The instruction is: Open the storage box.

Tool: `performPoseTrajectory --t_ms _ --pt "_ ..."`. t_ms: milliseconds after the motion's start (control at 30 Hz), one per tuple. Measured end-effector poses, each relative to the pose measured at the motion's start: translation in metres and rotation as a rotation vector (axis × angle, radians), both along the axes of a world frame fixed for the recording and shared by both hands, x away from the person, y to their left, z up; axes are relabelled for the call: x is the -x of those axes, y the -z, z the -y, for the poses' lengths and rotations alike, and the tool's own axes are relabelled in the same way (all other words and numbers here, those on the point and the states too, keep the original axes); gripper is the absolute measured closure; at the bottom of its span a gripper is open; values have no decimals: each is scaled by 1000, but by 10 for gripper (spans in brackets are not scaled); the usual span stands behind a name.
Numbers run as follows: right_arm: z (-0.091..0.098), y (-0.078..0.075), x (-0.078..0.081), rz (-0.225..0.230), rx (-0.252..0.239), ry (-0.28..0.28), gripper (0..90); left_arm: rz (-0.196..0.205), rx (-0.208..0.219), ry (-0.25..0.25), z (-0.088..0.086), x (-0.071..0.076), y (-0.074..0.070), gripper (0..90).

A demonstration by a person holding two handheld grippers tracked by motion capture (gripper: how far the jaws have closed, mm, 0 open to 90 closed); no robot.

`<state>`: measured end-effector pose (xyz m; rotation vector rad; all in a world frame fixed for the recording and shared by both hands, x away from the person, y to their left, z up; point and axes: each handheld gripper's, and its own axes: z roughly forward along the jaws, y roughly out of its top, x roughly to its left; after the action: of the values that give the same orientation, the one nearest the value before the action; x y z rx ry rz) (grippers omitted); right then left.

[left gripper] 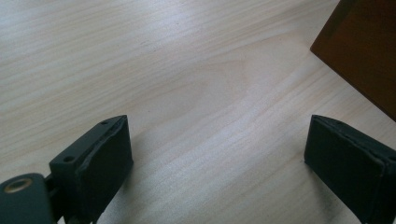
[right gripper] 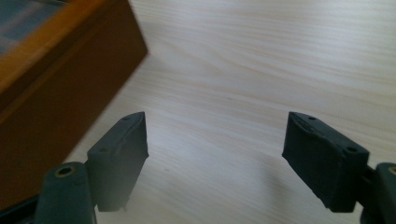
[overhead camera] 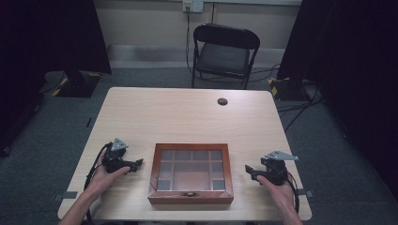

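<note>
1. Wooden box (overhead camera: pixel 191 173) with a glass lid, near the front edge of the table (overhead camera: pixel 187 117), roughly centred between the two grippers. Lid down; small metal clasp (overhead camera: pixel 190 193) on the front wall, facing the person.
2. Through the glass you can make out dividers splitting the inside into compartments. Cannot tell whether anything lies in them.
3. Handling, as a guess: stiff solid frame, probably moderately heavy. The glass pane is the fragile part, so keep the jaws off it. Varnished wood looks smooth and may slip under the pads.
4. Best holds, I'd say: the two side walls, one gripper each, to lift or shift it; the front rim of the lid by the clasp to open it.
5. Left gripper (overhead camera: pixel 137 163) sits just left of the box, not touching, jaws spread wide with nothing but bare table between them. In the left gripper view a corner of the box (left gripper: pixel 364 51) shows ahead to the right.
6. Right gripper (overhead camera: pixel 248 171) sits just right of the box, apart from it, jaws also spread and empty. In the right gripper view the box wall (right gripper: pixel 60 93) is close on its left.
7. Farther out: folding chair (overhead camera: pixel 225 51) behind the table.
</note>
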<state>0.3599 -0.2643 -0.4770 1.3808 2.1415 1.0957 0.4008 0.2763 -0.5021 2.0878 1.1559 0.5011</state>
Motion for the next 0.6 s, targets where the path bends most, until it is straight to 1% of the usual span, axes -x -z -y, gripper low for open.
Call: performPoseTrajectory --t_ms 33,100,200,267,300,333,367,400,433,467,567,600 --pt "0 0 0 0 0 0 241 0 3 -1 0 0 0 68" --pt "-7 -6 2 11 3 -39 248 -1 2 0 0 0 0 68" --pt "-14 -12 3 16 0 -73 265 0 1 -1 0 0 0 68" --pt "-19 -18 5 20 -45 -92 268 0 1 -2 0 0 0 68" --pt "-21 -21 6 22 -60 -104 264 0 1 -2 0 0 0 69" --pt "-26 -26 7 36 -72 -125 263 0 1 -2 0 0 0 69" --pt "-26 -26 7 36 -72 -125 263 0 1 -2 0 0 0 69" --pt "-33 -31 8 35 -89 -159 272 0 1 -2 0 0 0 69" --pt "-33 -31 8 35 -89 -159 272 0 1 -2 0 0 0 68" --pt "-37 -34 8 39 -84 -174 277 1 2 -6 1 0 0 68" --pt "-49 -41 7 40 -81 -240 322 0 3 -6 1 0 0 68" --pt "-57 -47 7 50 -84 -275 345 1 2 -7 1 0 0 68"
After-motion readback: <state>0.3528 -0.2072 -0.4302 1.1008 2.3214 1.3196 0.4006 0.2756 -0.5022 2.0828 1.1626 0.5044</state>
